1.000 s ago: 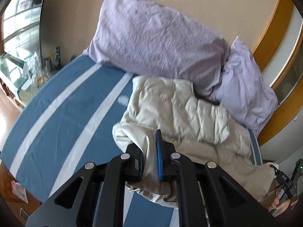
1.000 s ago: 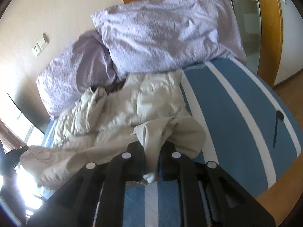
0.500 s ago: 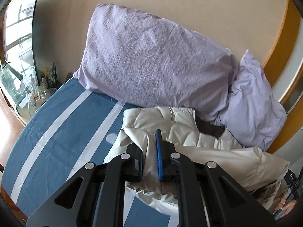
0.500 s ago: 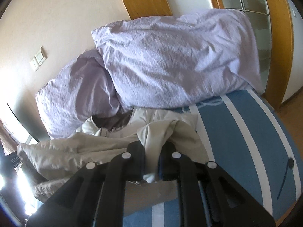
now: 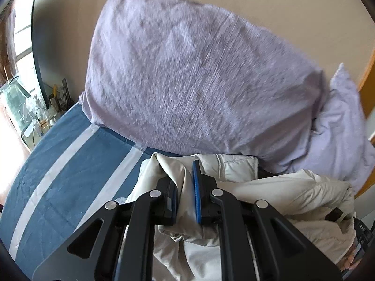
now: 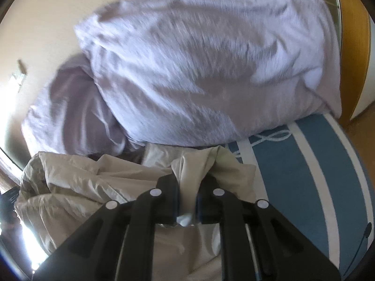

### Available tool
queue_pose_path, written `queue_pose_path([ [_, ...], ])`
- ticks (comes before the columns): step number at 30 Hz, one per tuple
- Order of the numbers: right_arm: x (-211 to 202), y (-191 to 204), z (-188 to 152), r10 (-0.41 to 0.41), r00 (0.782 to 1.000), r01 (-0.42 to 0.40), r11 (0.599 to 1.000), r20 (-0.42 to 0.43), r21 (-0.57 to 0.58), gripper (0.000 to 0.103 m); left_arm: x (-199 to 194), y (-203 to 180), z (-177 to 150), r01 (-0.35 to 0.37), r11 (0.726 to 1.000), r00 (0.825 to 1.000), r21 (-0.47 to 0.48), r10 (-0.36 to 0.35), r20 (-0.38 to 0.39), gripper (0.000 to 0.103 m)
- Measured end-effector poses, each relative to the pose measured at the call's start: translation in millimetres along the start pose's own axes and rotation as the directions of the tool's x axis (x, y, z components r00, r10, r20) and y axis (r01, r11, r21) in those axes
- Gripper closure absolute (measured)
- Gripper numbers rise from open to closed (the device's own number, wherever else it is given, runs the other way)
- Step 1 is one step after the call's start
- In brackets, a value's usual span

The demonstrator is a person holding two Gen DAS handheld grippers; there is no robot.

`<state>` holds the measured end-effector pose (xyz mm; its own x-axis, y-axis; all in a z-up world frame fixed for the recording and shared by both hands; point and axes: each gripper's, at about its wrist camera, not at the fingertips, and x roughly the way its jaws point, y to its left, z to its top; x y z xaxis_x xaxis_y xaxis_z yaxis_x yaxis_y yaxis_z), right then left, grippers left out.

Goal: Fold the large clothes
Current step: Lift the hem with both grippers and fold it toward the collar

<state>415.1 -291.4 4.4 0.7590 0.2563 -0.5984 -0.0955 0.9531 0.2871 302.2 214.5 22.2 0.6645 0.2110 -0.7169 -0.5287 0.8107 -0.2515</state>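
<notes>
A beige quilted jacket (image 5: 281, 194) lies bunched on the blue striped bed, close under the pillows. My left gripper (image 5: 185, 175) is shut on a fold of its fabric at the jacket's left end. The jacket shows in the right wrist view (image 6: 82, 187) too, where my right gripper (image 6: 187, 185) is shut on another bunch of its fabric at the right end. The cloth hangs between both grippers and hides the fingertips in the right wrist view.
Two large lilac pillows (image 5: 199, 82) (image 6: 199, 70) lean on the beige wall just ahead. The blue bedcover with white stripes (image 5: 58, 175) (image 6: 316, 175) spreads to the sides. A cluttered side table (image 5: 39, 117) stands far left. A wooden frame (image 6: 351, 46) is at right.
Both grippers have carried the jacket's edge forward toward the pillows, folding it over itself; the pillows now fill the views and much less of the jacket shows ahead.
</notes>
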Motion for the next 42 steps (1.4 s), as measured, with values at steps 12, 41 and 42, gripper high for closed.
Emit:
queue_pose_path([
  [12,84.7,-10.0,4.4,-0.036,0.988,0.043,0.998,-0.149,0.042,0.086,88.5,-5.2,4.1,-0.089,0.996,0.989,-0.009,0.088,-0.123,0.091],
  [41,43.4,42.5,9.6,0.071,0.992,-0.072,0.997,-0.103,-0.005,0.042,65.5,-69.1,-8.1,-0.018,0.991,0.997,0.134,0.028,-0.078,0.025],
  [42,43.3,52.4,6.8,0.074,0.991,-0.078,0.996,-0.108,-0.032,0.042,63.0,-76.2,-12.9,-0.015,0.989,0.997,0.148,0.026,-0.076,0.024],
])
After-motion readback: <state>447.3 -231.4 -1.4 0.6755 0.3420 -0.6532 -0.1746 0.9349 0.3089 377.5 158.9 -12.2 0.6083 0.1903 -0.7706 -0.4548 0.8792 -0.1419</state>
